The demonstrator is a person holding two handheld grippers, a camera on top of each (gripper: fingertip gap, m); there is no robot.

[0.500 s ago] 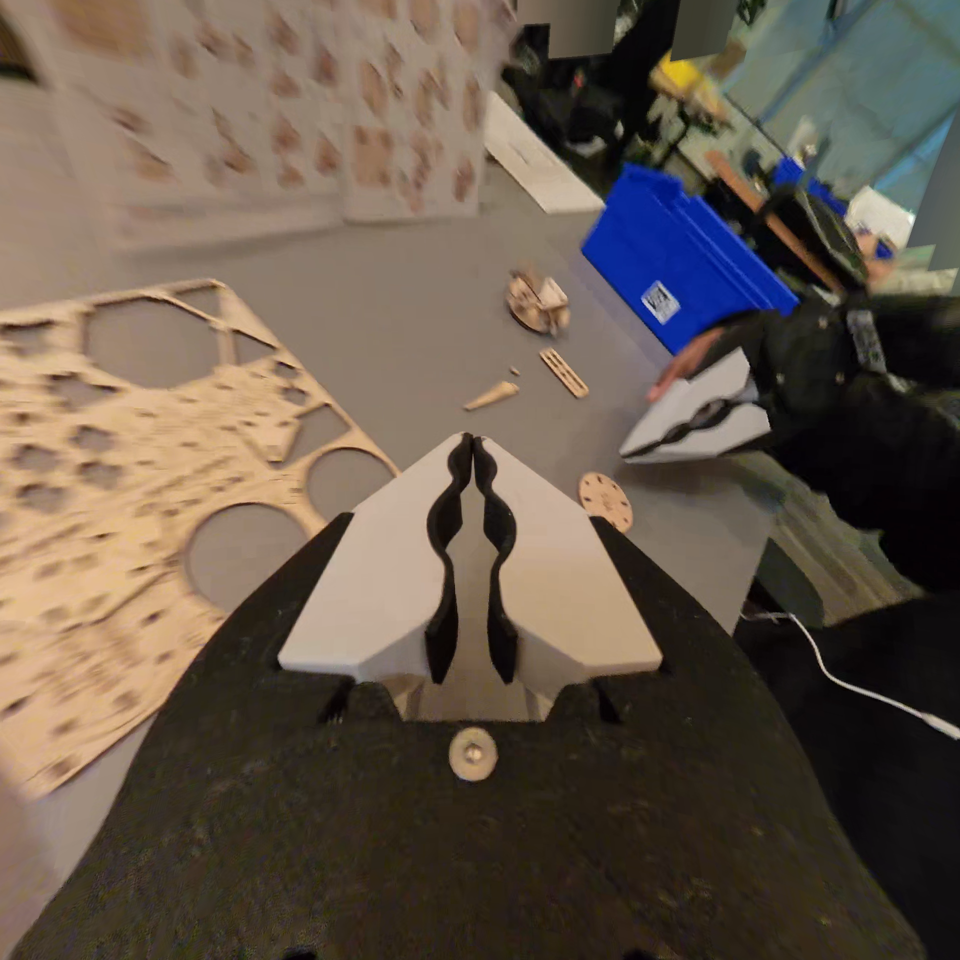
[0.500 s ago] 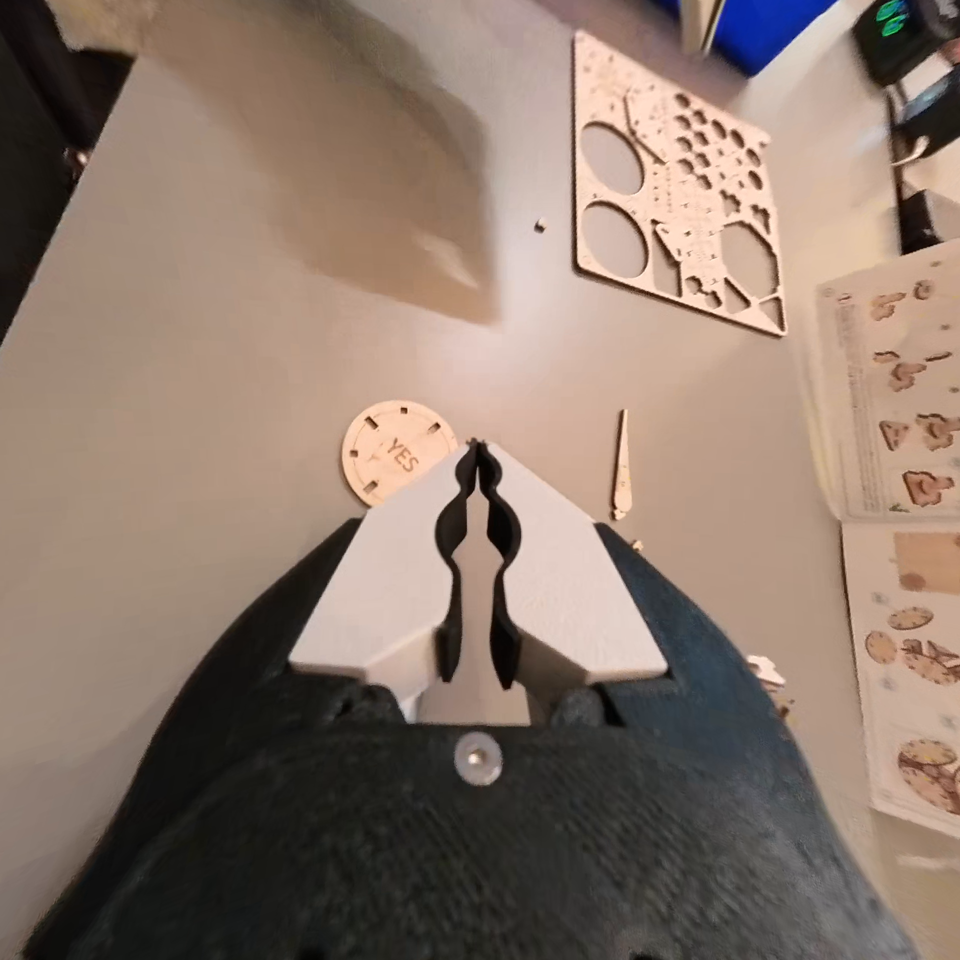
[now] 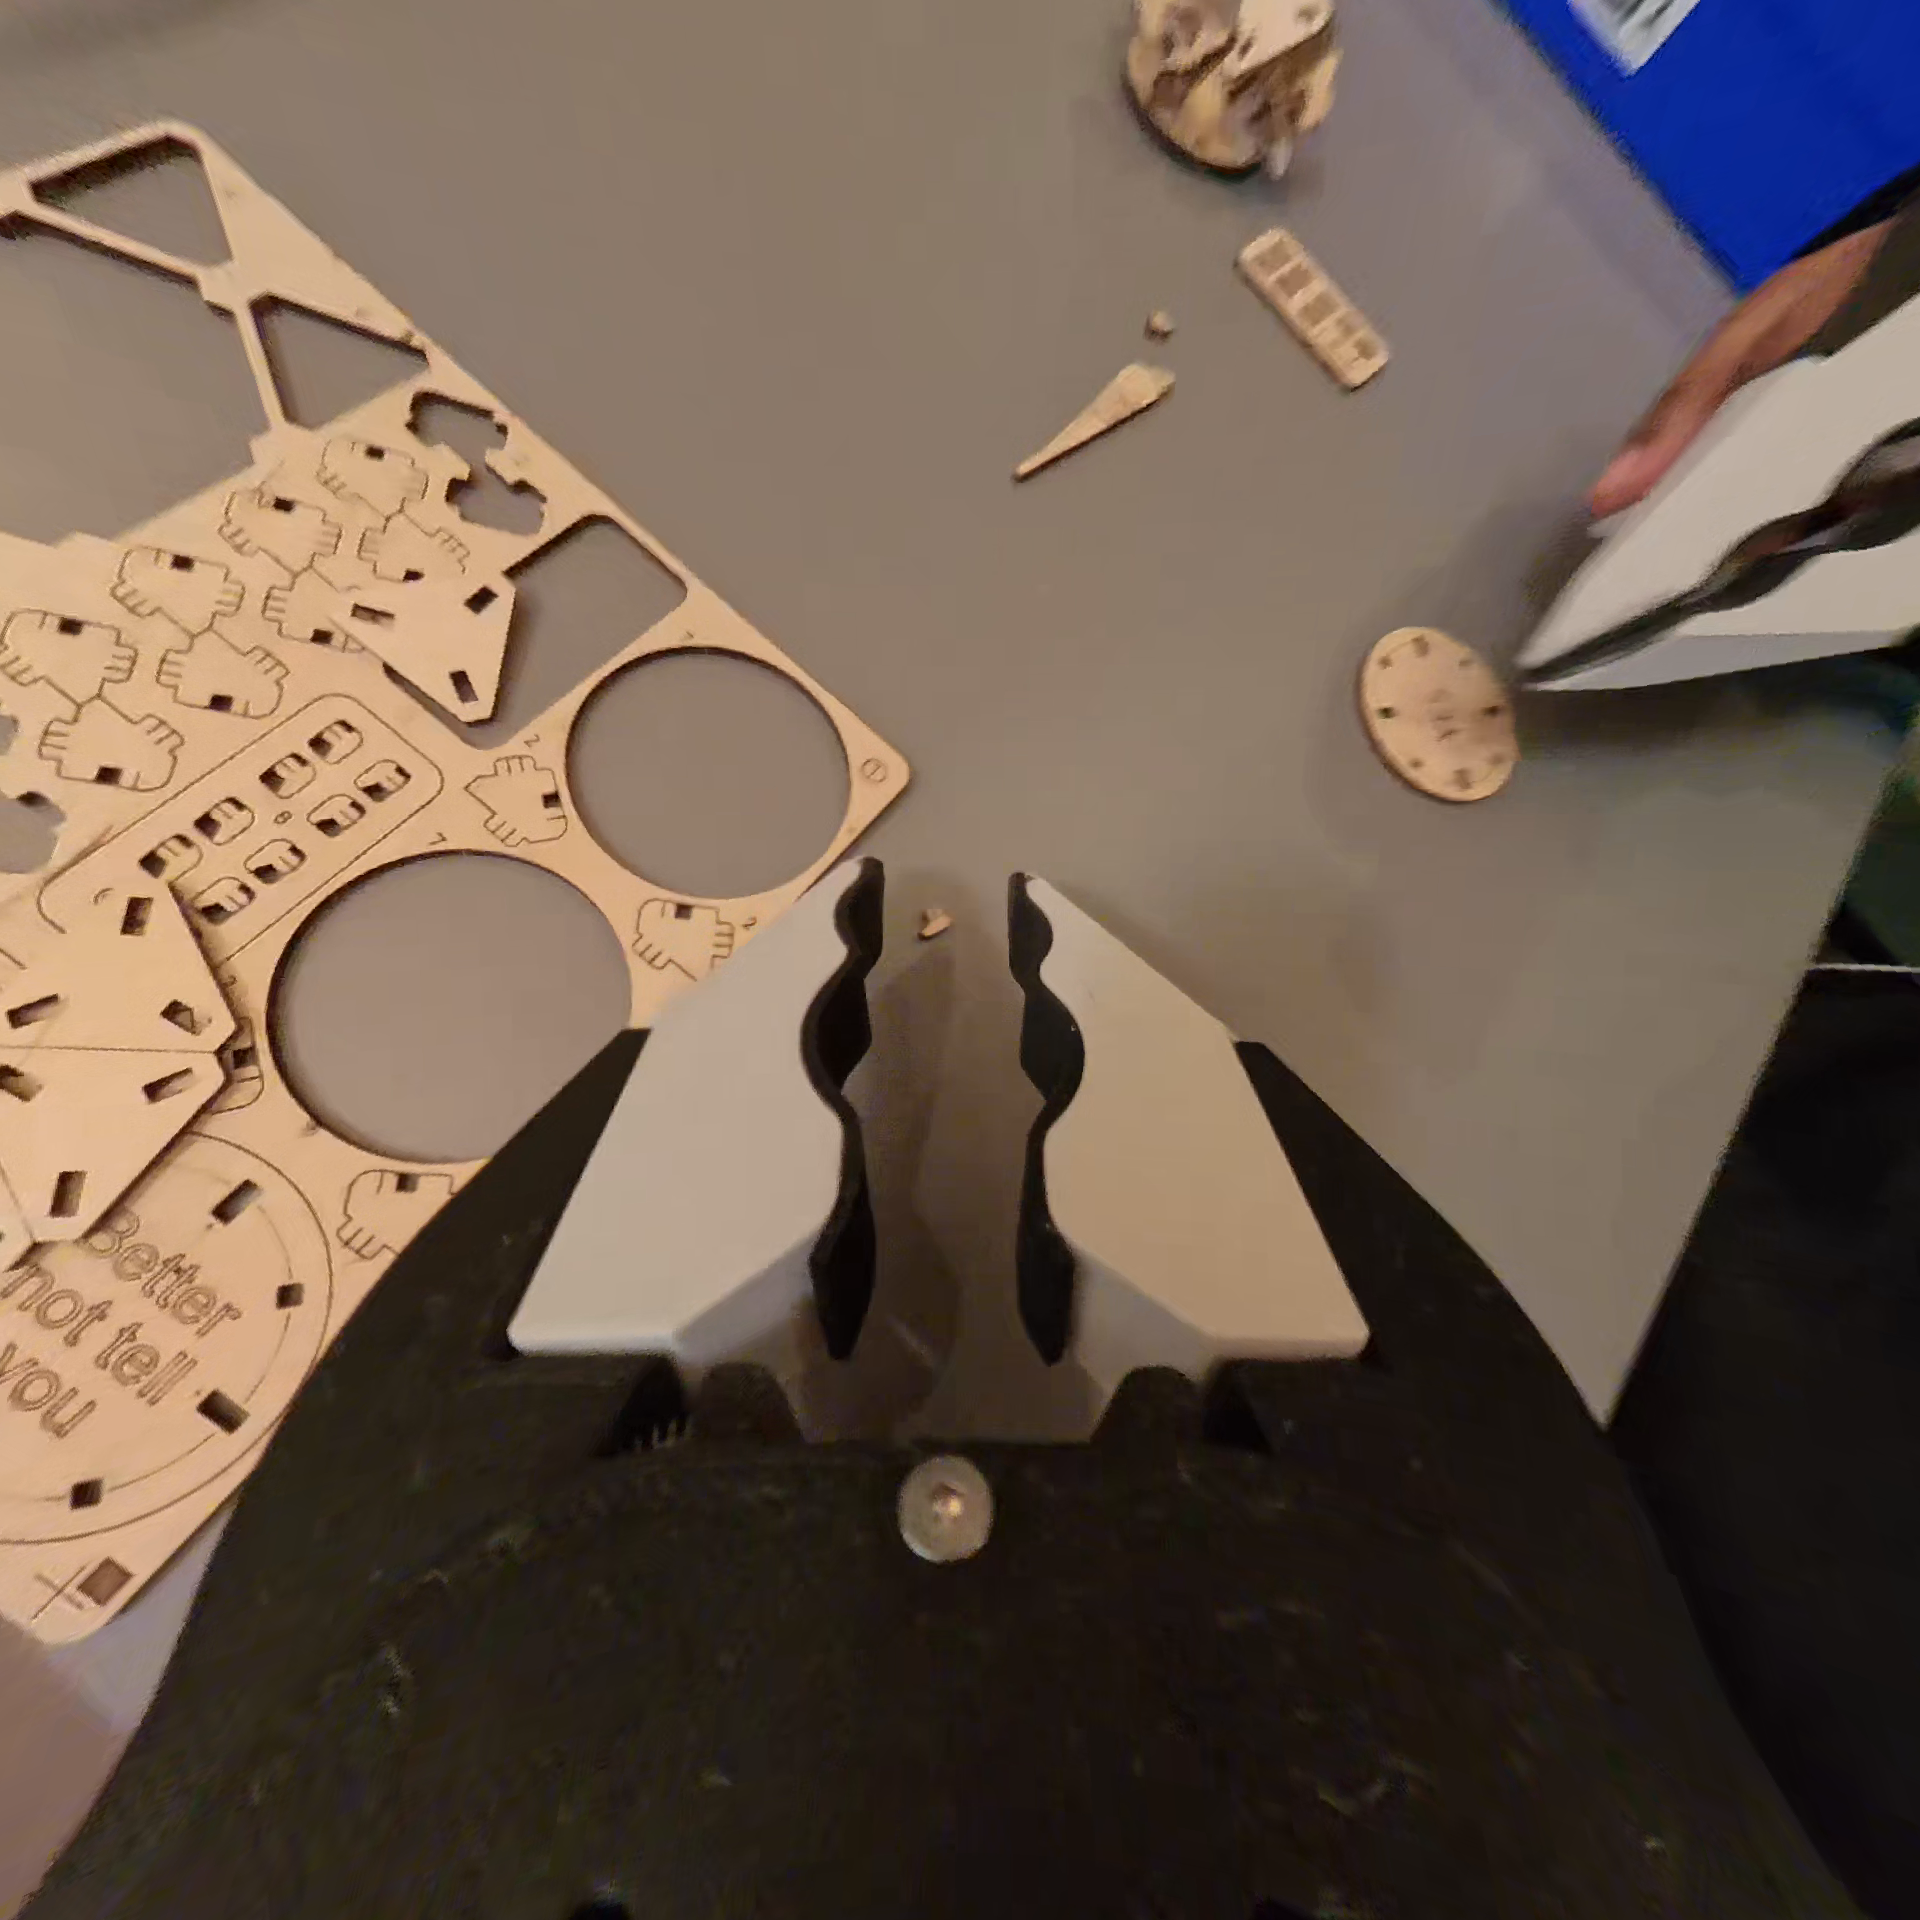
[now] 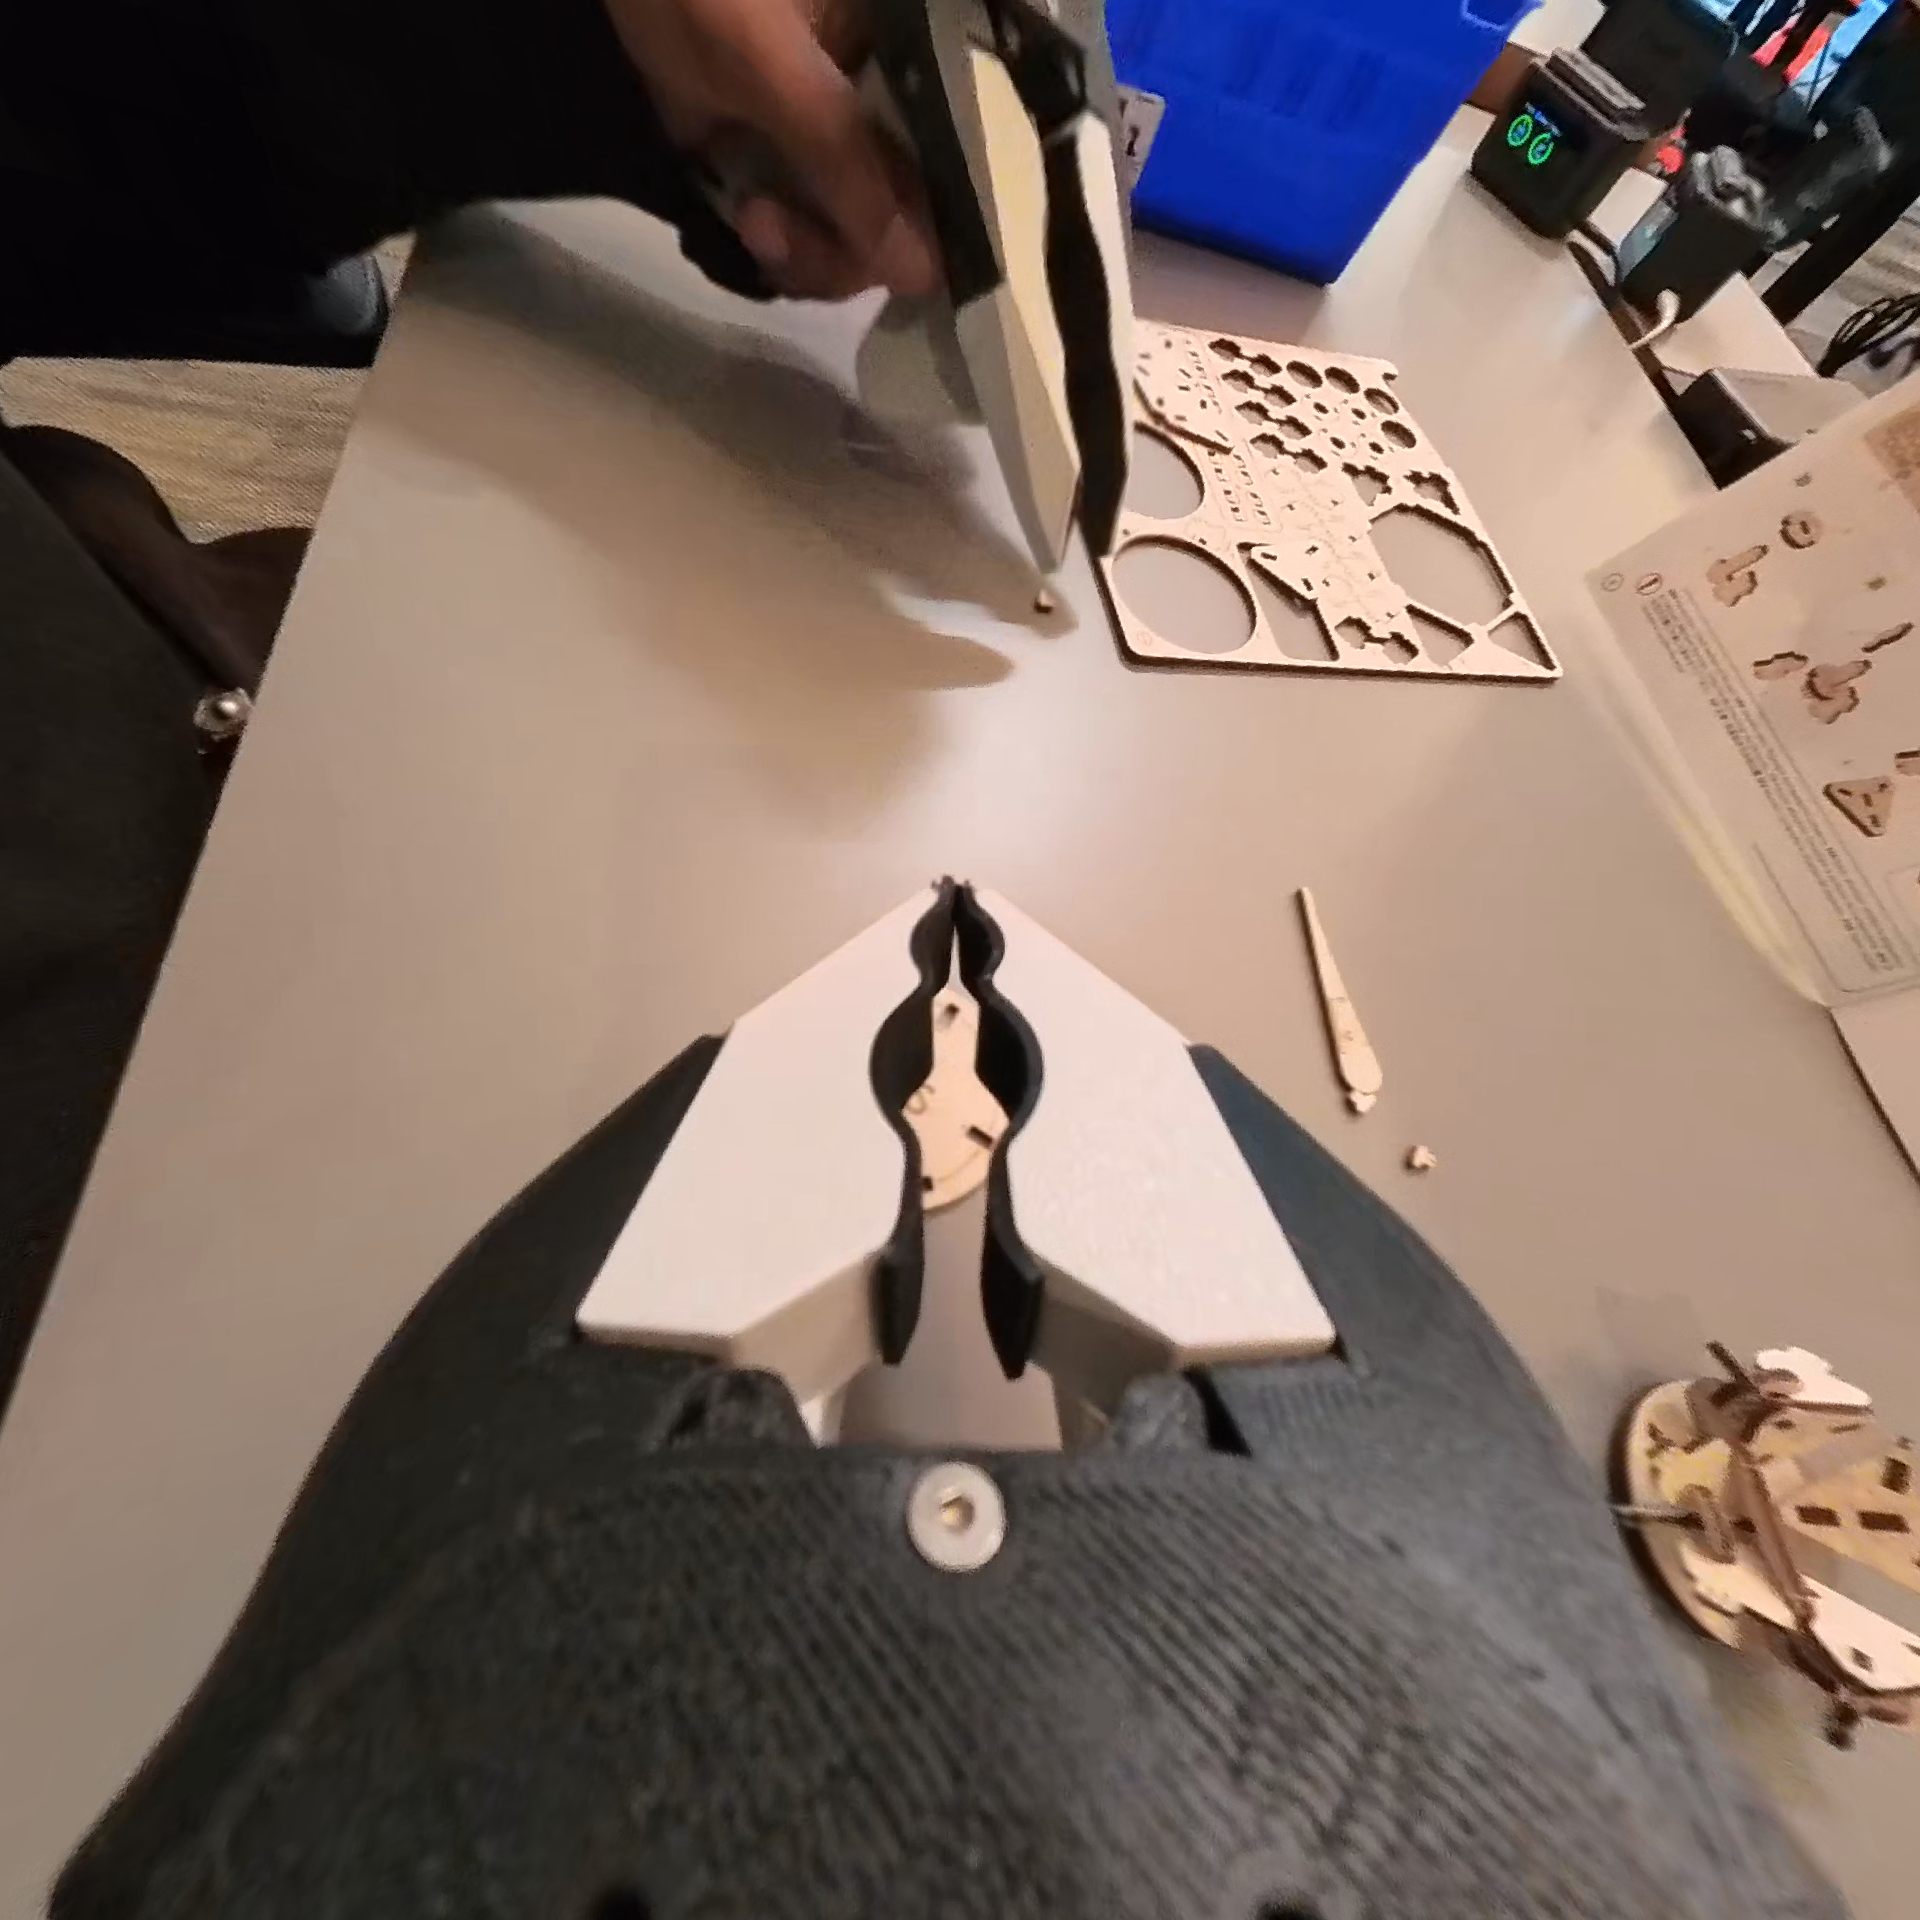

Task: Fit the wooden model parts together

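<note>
Left gripper (image 3: 945, 894) open, tips astride a wooden chip (image 3: 933, 923) on the gray table (image 3: 1039, 644), untouched. Right gripper (image 4: 954, 891) closed, empty, above the wooden disc (image 3: 1439, 715). Beside: cut-out sheet (image 3: 312, 790), pointer (image 3: 1096, 419), slotted strip (image 3: 1312, 308), blue bin (image 4: 1288, 125).

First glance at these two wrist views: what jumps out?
The left tongs stand open just above a tiny wooden chip on the grey table, beside a laser-cut plywood sheet with big round holes. The right tongs are shut, tips over a small wooden disc at the table's right edge. A blue bin sits at the far side.
</note>
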